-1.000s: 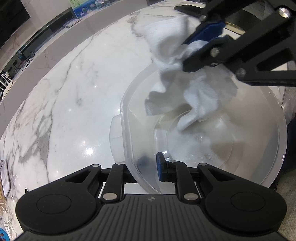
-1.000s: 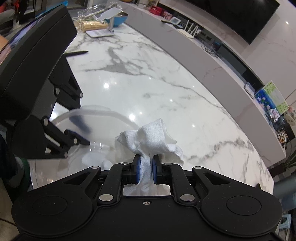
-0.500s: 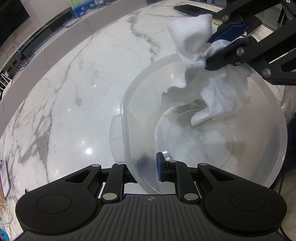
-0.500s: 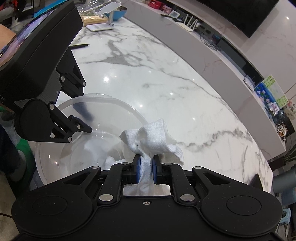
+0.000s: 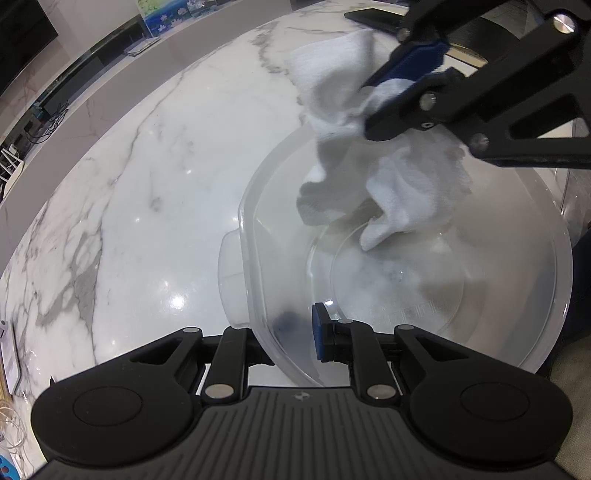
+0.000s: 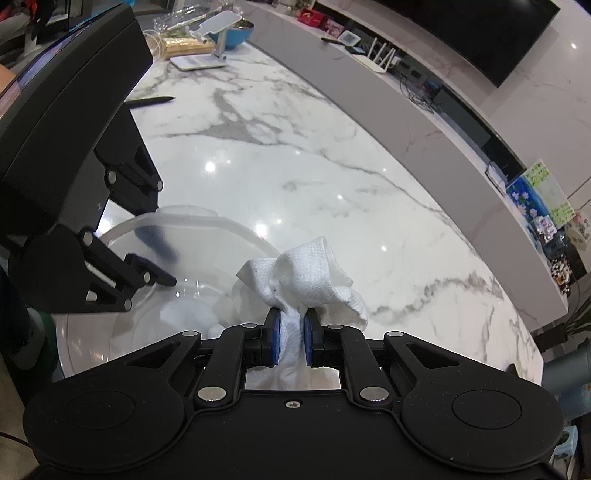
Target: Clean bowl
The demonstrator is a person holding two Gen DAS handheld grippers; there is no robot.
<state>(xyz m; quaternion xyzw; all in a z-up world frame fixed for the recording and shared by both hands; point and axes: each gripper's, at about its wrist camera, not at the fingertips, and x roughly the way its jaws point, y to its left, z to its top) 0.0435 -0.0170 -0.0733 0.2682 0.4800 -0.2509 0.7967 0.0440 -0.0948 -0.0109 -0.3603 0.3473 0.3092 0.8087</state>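
Observation:
A clear plastic bowl stands on the white marble counter. My left gripper is shut on its near rim, one blue pad inside the wall and the other blurred behind it. From the upper right, my right gripper is shut on a crumpled white cloth. The cloth hangs over the bowl's far side, its tail down near the bottom. In the right wrist view the cloth bunches above my right gripper, and the left gripper clamps the bowl rim.
The marble counter stretches beyond the bowl. A black pen lies on it, with a white phone stand and a blue dish at the far end. A grey ledge borders the counter. A dark flat object lies behind the bowl.
Half a second ago the right gripper and cloth stood farther toward the bowl's far right. They are now back over its far side. The bowl and left gripper have not moved.

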